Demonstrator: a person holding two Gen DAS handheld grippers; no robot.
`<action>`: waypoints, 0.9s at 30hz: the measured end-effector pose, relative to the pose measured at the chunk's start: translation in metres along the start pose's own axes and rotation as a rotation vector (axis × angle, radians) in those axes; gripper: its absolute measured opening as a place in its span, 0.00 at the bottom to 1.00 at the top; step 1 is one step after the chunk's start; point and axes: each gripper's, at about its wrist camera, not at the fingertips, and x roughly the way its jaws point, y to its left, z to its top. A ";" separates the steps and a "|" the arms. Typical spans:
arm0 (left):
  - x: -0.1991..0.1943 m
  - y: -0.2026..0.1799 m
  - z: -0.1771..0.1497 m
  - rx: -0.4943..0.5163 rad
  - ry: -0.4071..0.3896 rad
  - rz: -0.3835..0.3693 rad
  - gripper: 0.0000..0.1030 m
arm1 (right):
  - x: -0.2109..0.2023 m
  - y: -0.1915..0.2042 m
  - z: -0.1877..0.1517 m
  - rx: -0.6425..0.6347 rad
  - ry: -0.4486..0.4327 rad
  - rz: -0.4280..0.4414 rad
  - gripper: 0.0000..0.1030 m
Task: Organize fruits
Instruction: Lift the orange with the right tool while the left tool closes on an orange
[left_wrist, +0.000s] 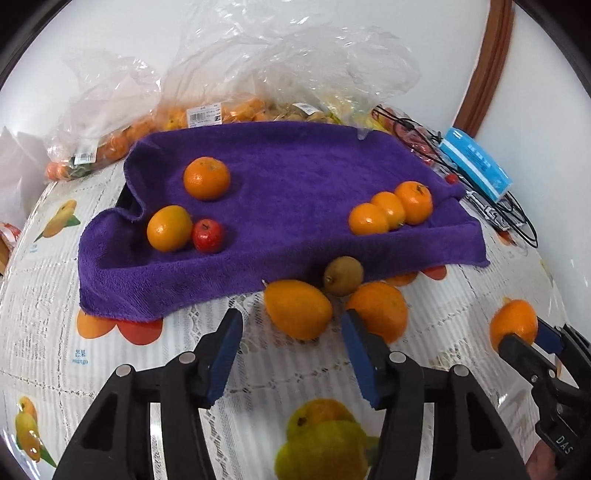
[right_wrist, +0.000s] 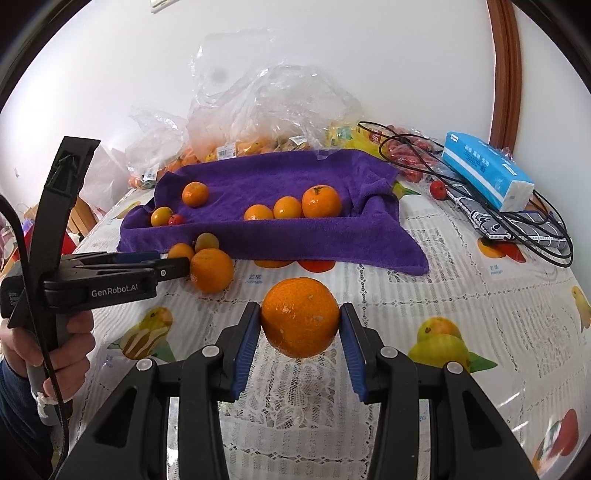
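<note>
We are holding a mandarin (right_wrist: 300, 316) in the right gripper (right_wrist: 300, 325), both blue pads pressing on its sides, so it is hanging just above the printed tablecloth (right_wrist: 480, 295). It is nearly round, so we are reading no clear long axis on it; which way its stem end is facing we cannot tell from here.

The left gripper (left_wrist: 291, 354) is standing open with nothing between its fingers, its tips just short of three loose fruits at the near edge of the purple towel (left_wrist: 295, 177). Nearest the tips is an oval orange fruit (left_wrist: 298, 309), its long axis running slantwise from upper left to lower right in the left wrist view, a small nub pointing toward the towel. A rounder orange (left_wrist: 380, 310) is sitting just beside it, touching the right finger or nearly so, and a small greenish-brown fruit (left_wrist: 343, 276) is resting against the towel's edge between them.

On the towel, three oranges (left_wrist: 390, 213) are lying in a touching row toward its right side. Toward its left side a single orange (left_wrist: 207, 178) is sitting apart, and near the left edge another orange (left_wrist: 169, 228) is touching a small red fruit (left_wrist: 207, 235).
</note>
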 end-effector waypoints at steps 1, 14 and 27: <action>0.003 0.002 0.001 -0.009 0.005 0.006 0.53 | 0.000 -0.001 0.000 0.001 0.001 0.000 0.42; 0.008 0.007 0.001 -0.035 0.013 -0.014 0.32 | 0.003 -0.003 0.000 0.000 0.006 0.002 0.42; 0.001 0.007 0.000 -0.030 -0.006 -0.011 0.31 | 0.001 -0.001 0.002 0.003 -0.001 -0.001 0.42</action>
